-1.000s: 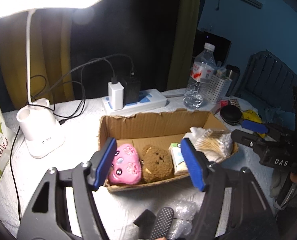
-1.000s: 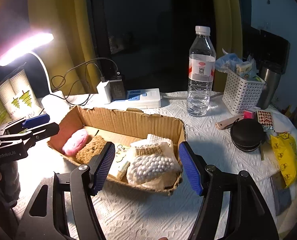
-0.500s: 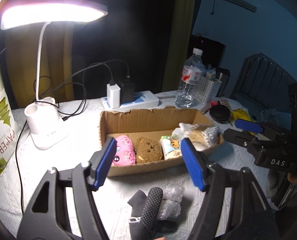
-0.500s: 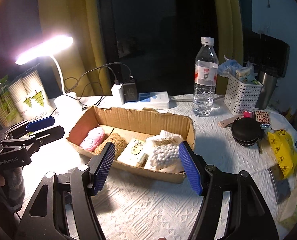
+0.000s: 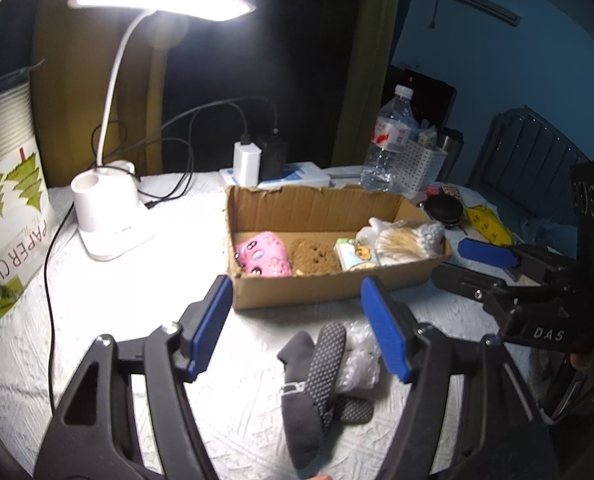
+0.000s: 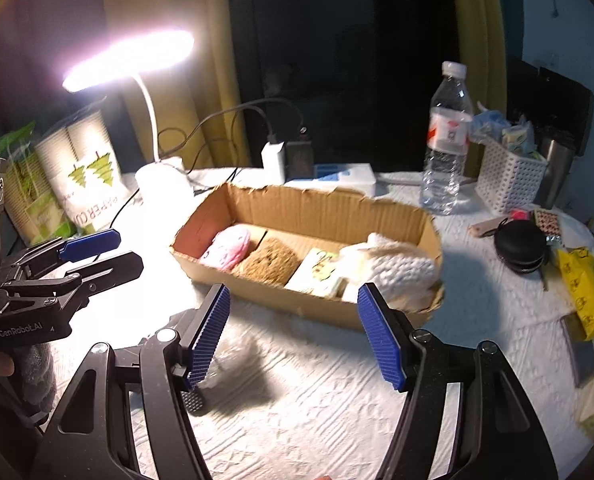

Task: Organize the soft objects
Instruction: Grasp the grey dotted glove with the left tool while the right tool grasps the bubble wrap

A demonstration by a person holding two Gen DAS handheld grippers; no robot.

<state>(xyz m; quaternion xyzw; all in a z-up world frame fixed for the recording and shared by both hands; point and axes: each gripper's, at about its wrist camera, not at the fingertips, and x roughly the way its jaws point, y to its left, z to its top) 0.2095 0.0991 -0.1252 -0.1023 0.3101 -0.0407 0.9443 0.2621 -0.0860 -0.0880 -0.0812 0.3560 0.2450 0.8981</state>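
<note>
Trouble, if it comes, will likely start with the grey glove lying on the white table, low in the middle of the left wrist view, just short of the cardboard box. It rests against a crumple of clear bubble wrap, touching it, and a grab aimed at one could easily drag the other along. The glove is limp, so I'd expect a pinch at a fingertip to leave the rest trailing and catching on the box's front wall.

Both claws are released and grasp nothing. The left claw hangs just above the glove with its blue pads spread to either side. The right claw stands open over bare table in front of the box; in its view the glove is only a dark blur at lower left.

The box is already crowded: a pink plush at its left end, a brown plush beside it, then a small printed packet and a bag of cotton swabs bulging over the right end. Any more pushed in there might tip the swabs out over the torn rim.

The two claws sit near one another, the right one's tip at the right edge of the left view, and might collide if both reach for the glove. The lamp cable runs down the left side, well apart.
</note>
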